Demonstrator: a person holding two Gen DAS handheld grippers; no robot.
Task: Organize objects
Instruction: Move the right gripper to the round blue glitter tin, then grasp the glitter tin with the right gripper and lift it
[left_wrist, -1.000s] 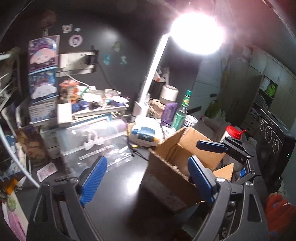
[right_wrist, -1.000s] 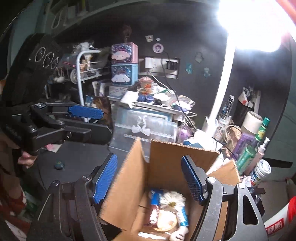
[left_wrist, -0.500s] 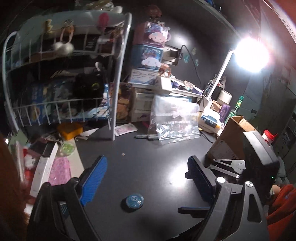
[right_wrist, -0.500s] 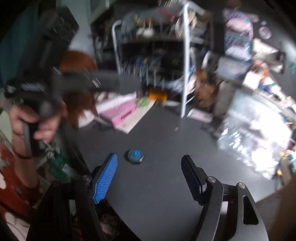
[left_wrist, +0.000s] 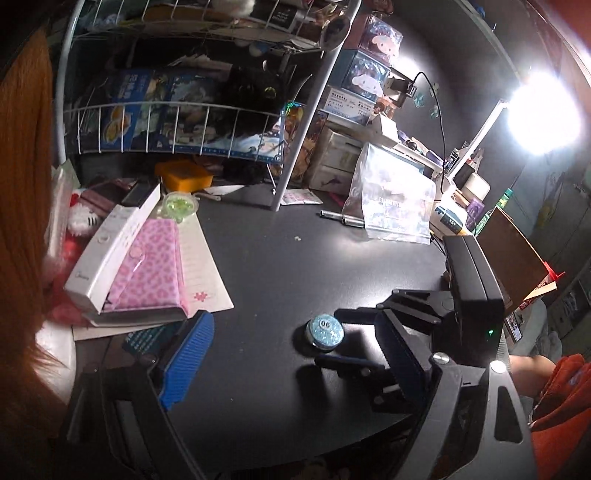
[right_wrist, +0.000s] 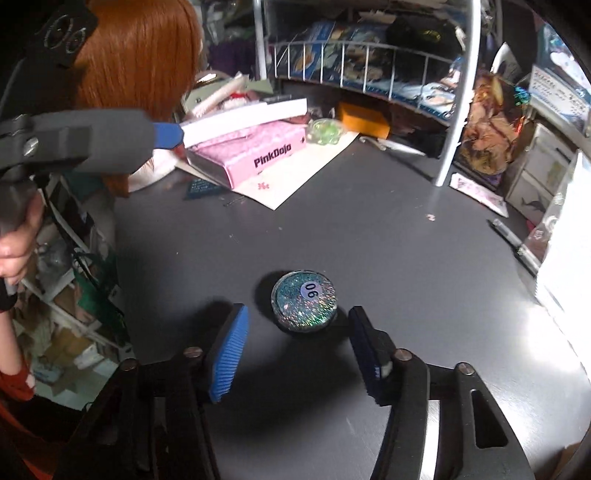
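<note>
A small round glitter jar (right_wrist: 303, 303) labelled 06 lies on the black desk (right_wrist: 369, 229); it also shows in the left wrist view (left_wrist: 325, 329). My right gripper (right_wrist: 299, 350) is open, low over the desk, its blue pads just short of the jar on either side. In the left wrist view the right gripper (left_wrist: 343, 338) frames the jar. My left gripper (left_wrist: 291, 354) is open and empty, hovering left of the jar. The cardboard box (left_wrist: 513, 254) stands at the desk's right edge.
A pink PinkDojo box (right_wrist: 255, 151) with a white box on it lies at the desk's left. A white wire rack (left_wrist: 184, 110) stands behind. A clear plastic bag (left_wrist: 391, 199), pens (left_wrist: 341, 218) and a bright lamp (left_wrist: 539, 114) sit to the right.
Both grippers swung left, away from the cardboard box, toward the desk. The right gripper came down close to the glitter jar, which now sits just ahead of its open pads.
</note>
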